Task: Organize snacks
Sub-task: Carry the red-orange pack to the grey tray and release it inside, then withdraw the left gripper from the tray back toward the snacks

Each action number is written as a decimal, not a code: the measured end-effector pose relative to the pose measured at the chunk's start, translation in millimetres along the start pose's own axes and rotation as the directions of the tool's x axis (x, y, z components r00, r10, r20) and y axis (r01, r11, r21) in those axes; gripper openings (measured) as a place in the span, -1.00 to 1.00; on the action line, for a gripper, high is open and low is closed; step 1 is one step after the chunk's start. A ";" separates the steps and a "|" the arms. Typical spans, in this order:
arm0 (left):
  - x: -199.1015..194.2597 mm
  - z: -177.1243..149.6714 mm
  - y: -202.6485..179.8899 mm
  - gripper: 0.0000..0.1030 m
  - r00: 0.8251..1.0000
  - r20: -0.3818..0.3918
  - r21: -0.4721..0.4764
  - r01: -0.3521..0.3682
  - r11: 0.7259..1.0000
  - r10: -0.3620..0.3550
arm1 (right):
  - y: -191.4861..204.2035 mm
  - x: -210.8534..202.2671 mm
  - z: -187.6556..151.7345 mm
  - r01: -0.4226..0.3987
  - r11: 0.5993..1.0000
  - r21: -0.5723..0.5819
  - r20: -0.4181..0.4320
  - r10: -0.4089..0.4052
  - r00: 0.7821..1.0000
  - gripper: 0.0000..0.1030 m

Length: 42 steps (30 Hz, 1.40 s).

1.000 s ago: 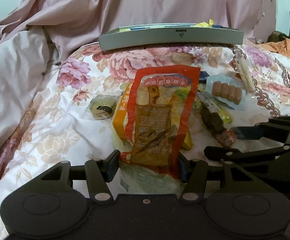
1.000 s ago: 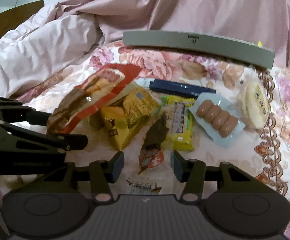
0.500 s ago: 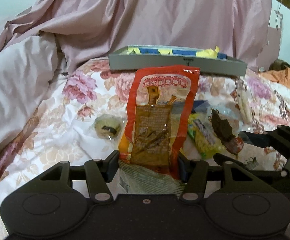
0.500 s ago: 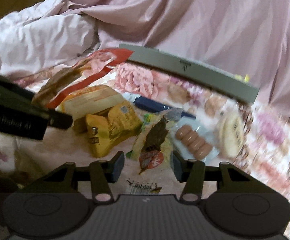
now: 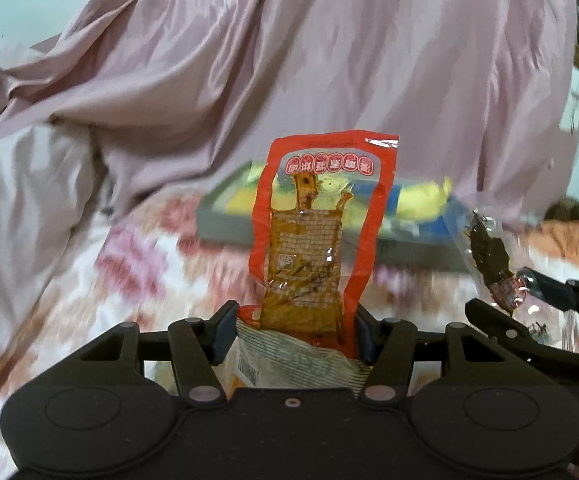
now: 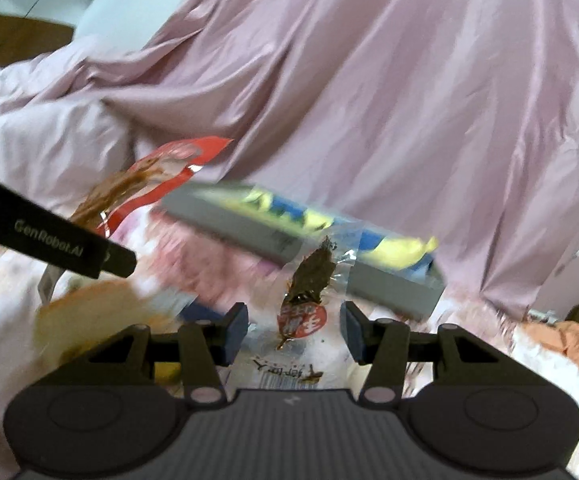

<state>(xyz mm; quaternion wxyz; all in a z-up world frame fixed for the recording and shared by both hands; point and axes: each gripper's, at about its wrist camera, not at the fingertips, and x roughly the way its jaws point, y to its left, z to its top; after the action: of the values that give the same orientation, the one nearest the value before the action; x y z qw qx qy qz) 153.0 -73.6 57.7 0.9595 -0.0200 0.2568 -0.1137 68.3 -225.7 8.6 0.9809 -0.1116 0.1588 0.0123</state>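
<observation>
My left gripper [image 5: 295,332] is shut on a red packet of brown snack sticks [image 5: 313,236] and holds it upright in the air. My right gripper [image 6: 293,330] is shut on a clear packet with a dark leaf-shaped snack and a red label [image 6: 307,292], also lifted. Ahead lies the grey tray [image 5: 225,226] with yellow and blue packets [image 5: 429,200] in it. The tray shows in the right wrist view [image 6: 249,236] too. The right gripper and its clear packet [image 5: 489,256] appear at the right of the left wrist view. The red packet [image 6: 157,184] appears at the left of the right wrist view.
The floral bedspread [image 5: 129,256] lies below, with a pink quilt [image 5: 329,60] heaped behind the tray. A yellow-orange snack bag [image 6: 101,320] lies blurred at the lower left of the right wrist view. An orange cloth [image 6: 569,336] lies at far right.
Both grippers have risen and moved toward the grey tray with their packets. The loose snacks on the bedspread have dropped out of view and the tray's inside now shows.
</observation>
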 end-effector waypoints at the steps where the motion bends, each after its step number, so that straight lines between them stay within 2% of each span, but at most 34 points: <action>1: 7.1 8.6 -1.2 0.16 1.000 0.009 -0.009 0.002 1.000 -0.002 | -8.1 7.9 6.3 0.008 1.000 0.005 0.014 -0.008 1.000 0.08; 5: 42.7 42.6 -9.5 0.17 0.999 0.033 -0.036 0.014 0.999 -0.013 | -38.3 45.4 29.8 0.017 0.999 0.036 0.043 -0.019 0.999 0.08; 6: 52.2 49.7 -11.9 0.17 0.999 0.036 -0.040 0.018 0.999 -0.016 | -44.4 54.6 34.5 0.016 0.999 0.037 0.081 -0.018 0.997 0.08; 12: 109.0 80.3 -24.7 0.18 0.999 0.031 -0.057 0.036 0.998 -0.034 | -79.1 121.1 56.5 0.007 0.993 0.114 0.086 -0.016 0.996 0.08; 15: 134.0 85.3 -30.7 0.20 0.999 -0.004 -0.043 0.032 0.999 -0.032 | -86.8 147.3 59.0 0.007 0.991 0.136 0.068 -0.016 0.998 0.04; 16: 143.0 86.3 -32.1 0.20 0.999 -0.026 -0.035 0.023 0.999 -0.024 | -89.7 155.4 58.9 0.005 0.990 0.141 0.058 -0.013 0.998 -0.05; 18: 157.3 84.0 -36.6 0.23 0.997 -0.079 -0.014 0.004 1.000 -0.005 | -96.3 171.1 58.9 -0.007 0.986 0.164 0.026 0.002 1.000 -0.06; 21: 168.7 78.7 -37.0 0.26 0.993 -0.117 -0.007 0.006 1.000 -0.006 | -103.9 186.5 50.1 -0.028 0.978 0.207 -0.029 0.035 0.999 -0.05; 25: 169.8 74.4 -33.2 0.31 0.992 -0.127 -0.033 0.001 0.999 -0.005 | -110.1 185.5 37.2 -0.032 0.966 0.258 -0.036 0.043 0.998 0.05; 28: 163.8 74.8 -29.2 0.55 0.995 -0.099 -0.048 -0.006 0.999 0.002 | -109.9 181.5 34.0 -0.022 0.965 0.263 -0.026 0.030 0.999 0.28; 30: 152.6 77.6 -29.2 0.65 0.997 -0.072 -0.055 -0.008 0.998 0.005 | -111.1 172.8 32.0 -0.014 0.963 0.269 -0.018 0.019 1.000 0.41; 32: 141.2 79.9 -29.0 0.72 0.999 -0.045 -0.059 -0.001 0.998 -0.002 | -113.8 163.7 32.8 -0.007 0.961 0.277 -0.006 0.009 1.000 0.62; 35: 119.1 81.0 -28.3 0.92 1.000 0.001 -0.063 0.000 0.998 0.000 | -116.8 146.0 38.3 -0.007 0.959 0.283 0.022 0.001 1.000 0.76; 38: 95.0 81.1 -26.9 0.99 0.999 0.040 -0.057 0.001 0.998 0.001 | -118.6 122.6 44.4 0.001 0.958 0.286 0.055 -0.018 0.998 0.99; 42: 62.8 78.9 -24.8 0.99 0.997 0.073 -0.044 -0.011 0.999 0.014 | -118.7 91.3 52.0 0.006 0.957 0.290 0.104 -0.037 0.994 0.99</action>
<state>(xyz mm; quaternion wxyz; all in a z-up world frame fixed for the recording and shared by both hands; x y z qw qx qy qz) 240.0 -113.7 97.8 0.9684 -0.0432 0.2239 -0.1012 178.0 -330.8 53.5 0.9939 0.0322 0.1042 -0.0157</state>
